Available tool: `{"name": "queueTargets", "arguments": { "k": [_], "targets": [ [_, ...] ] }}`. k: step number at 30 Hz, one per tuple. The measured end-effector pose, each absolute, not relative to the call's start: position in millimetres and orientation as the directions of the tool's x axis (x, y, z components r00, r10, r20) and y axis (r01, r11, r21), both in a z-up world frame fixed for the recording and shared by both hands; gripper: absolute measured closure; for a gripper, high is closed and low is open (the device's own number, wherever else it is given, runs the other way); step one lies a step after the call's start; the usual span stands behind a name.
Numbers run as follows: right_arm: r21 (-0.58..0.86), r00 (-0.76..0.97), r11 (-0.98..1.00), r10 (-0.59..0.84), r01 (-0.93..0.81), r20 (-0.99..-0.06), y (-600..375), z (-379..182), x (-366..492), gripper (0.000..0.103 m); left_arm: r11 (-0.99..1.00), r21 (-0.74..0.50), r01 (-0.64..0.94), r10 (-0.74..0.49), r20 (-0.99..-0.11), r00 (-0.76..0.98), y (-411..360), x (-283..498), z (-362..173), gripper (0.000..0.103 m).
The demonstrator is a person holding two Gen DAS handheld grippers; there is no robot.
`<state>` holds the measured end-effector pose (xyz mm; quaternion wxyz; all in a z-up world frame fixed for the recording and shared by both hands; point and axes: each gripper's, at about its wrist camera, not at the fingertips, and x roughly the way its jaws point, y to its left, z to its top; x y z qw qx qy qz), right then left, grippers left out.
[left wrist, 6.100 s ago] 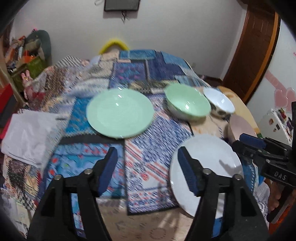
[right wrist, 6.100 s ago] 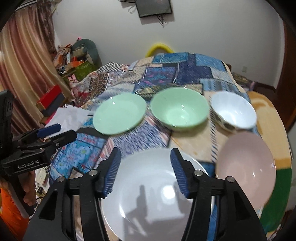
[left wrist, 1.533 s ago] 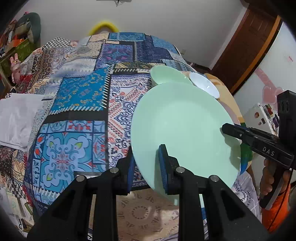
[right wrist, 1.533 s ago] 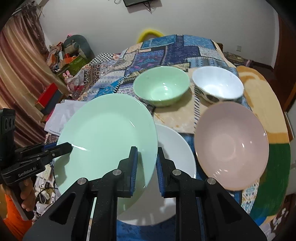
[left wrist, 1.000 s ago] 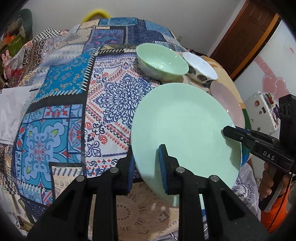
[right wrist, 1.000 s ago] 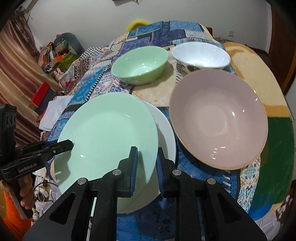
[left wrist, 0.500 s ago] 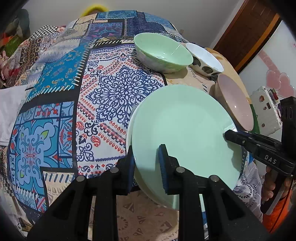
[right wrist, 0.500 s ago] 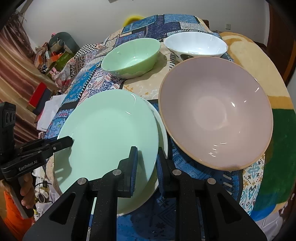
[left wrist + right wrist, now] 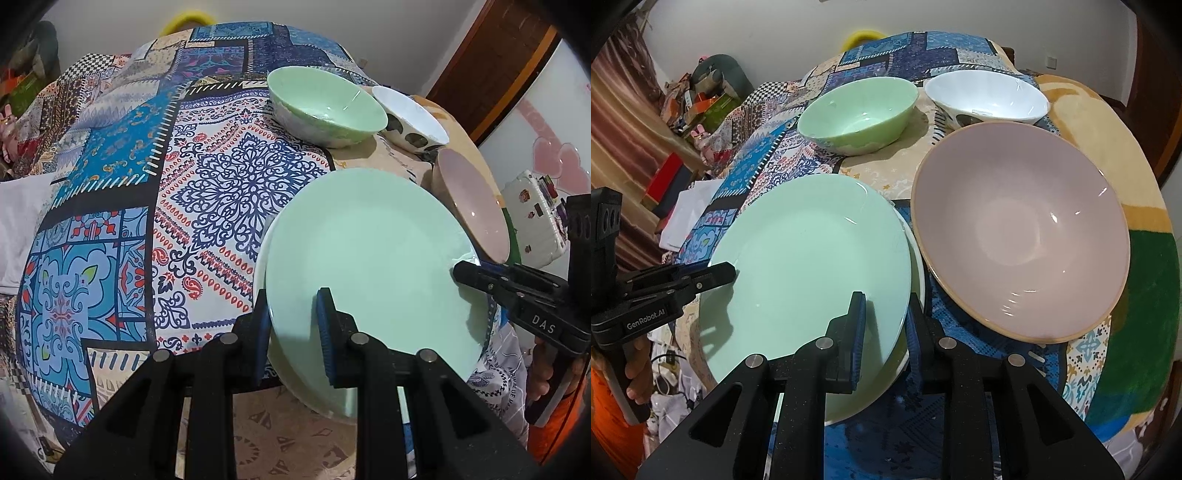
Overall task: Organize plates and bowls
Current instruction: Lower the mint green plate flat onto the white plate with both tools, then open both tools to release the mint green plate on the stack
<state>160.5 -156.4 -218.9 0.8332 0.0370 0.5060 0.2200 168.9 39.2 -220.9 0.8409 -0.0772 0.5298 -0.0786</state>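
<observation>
Both your grippers hold the round mint-green plate (image 9: pixel 809 258). Your left gripper (image 9: pixel 291 325) has its fingers clamped on the plate's edge at 9 o'clock; your right gripper (image 9: pixel 884 332) has its fingers clamped on it at 5 o'clock. The plate sits over the round white plate (image 9: pixel 918 273) on the patchwork-covered bench (image 9: pixel 207 184). The wide pink bowl (image 9: pixel 1019 236) stands at 3 o'clock, the green bowl (image 9: pixel 858 114) and white patterned bowl (image 9: pixel 988 98) near 12.

The white plate (image 9: pixel 916 273) shows only a thin rim, the green plate (image 9: pixel 812 266) covering the rest.
</observation>
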Motion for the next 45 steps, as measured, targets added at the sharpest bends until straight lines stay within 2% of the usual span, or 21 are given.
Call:
{"name": "queueTargets", "arguments": {
  "k": [15,24,26,28,31,36,40,45],
  "targets": [
    [0.253,0.417,0.905,0.388,-0.342,-0.822,-159,-212,156,0.082,0.985,-0.163,0.052,-0.169,-0.876,0.452,36,165,-215,0.08],
    [0.232,0.536,0.911,0.39,-0.34,-0.749,-177,-171,149,0.079,0.986,-0.142,0.084,-0.165,-0.823,0.544,24,157,-169,0.078],
    [0.225,0.566,0.916,0.384,-0.332,-0.729,-184,-162,148,0.076,0.985,-0.148,0.095,-0.175,-0.804,0.568,19,157,-156,0.072],
    [0.227,0.59,0.919,0.382,-0.321,-0.711,-192,-155,147,0.069,0.984,-0.146,0.105,-0.18,-0.781,0.598,11,156,-143,0.059],
    [0.209,0.642,0.933,0.354,-0.293,-0.68,-205,-144,145,0.057,0.983,-0.135,0.123,-0.183,-0.748,0.637,-2,156,-128,0.046],
    [0.195,0.694,0.95,0.31,-0.243,-0.65,-225,-137,148,0.034,0.978,-0.147,0.148,-0.208,-0.722,0.659,-21,165,-115,0.029],
    [0.179,0.721,0.966,0.258,-0.185,-0.643,-243,-140,153,0.027,0.978,-0.146,0.151,-0.21,-0.707,0.675,-37,176,-115,0.014],
    [0.161,0.721,0.978,0.208,-0.134,-0.661,-257,-152,162,0.027,0.972,-0.153,0.177,-0.232,-0.722,0.652,-59,197,-127,0.013]
  ]
}}
